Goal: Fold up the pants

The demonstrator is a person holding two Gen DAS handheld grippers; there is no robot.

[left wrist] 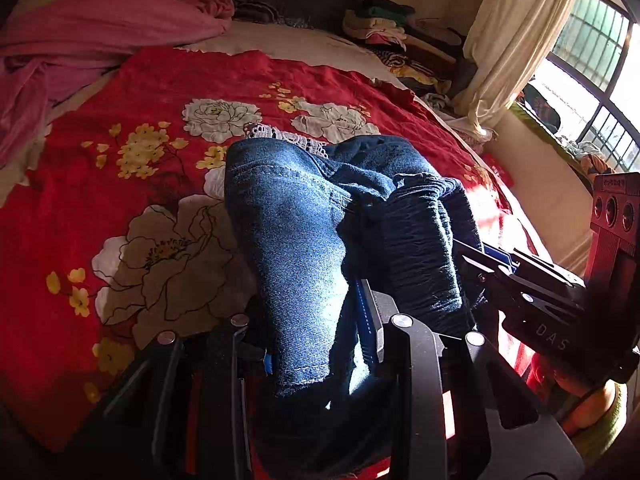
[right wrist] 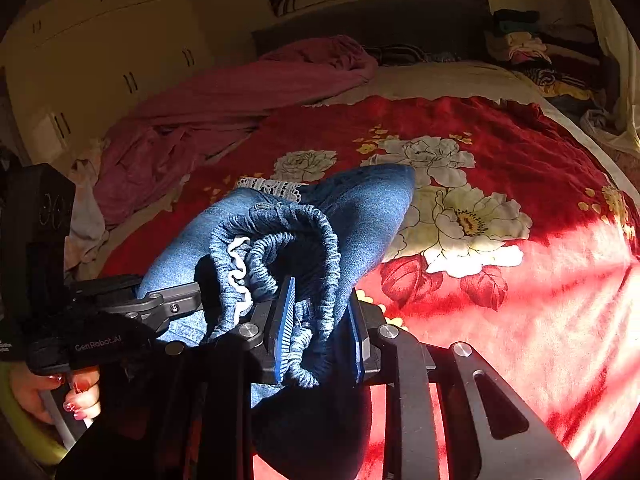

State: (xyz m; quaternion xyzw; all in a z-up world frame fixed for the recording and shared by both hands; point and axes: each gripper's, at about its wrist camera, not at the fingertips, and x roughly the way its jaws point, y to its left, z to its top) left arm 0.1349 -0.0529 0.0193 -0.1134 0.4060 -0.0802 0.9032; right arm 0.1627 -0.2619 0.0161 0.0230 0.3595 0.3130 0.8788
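The pants (right wrist: 360, 216) are showing faded blue denim with a white lace trim (right wrist: 276, 188) peeking out at the centre of the frame. The blanket (right wrist: 520, 152) is glowing red with white and yellow flowers, while a pink sheet (left wrist: 100, 28) is lying in the upper left. A cream curtain (left wrist: 516, 36) is hanging in the upper right.

We see hard sunlight from the window (left wrist: 592, 80) blowing out patches of the red floral blanket (right wrist: 560, 280). Foreground parts sit in deep shadow, and fisheye warping bends and darkens every edge.
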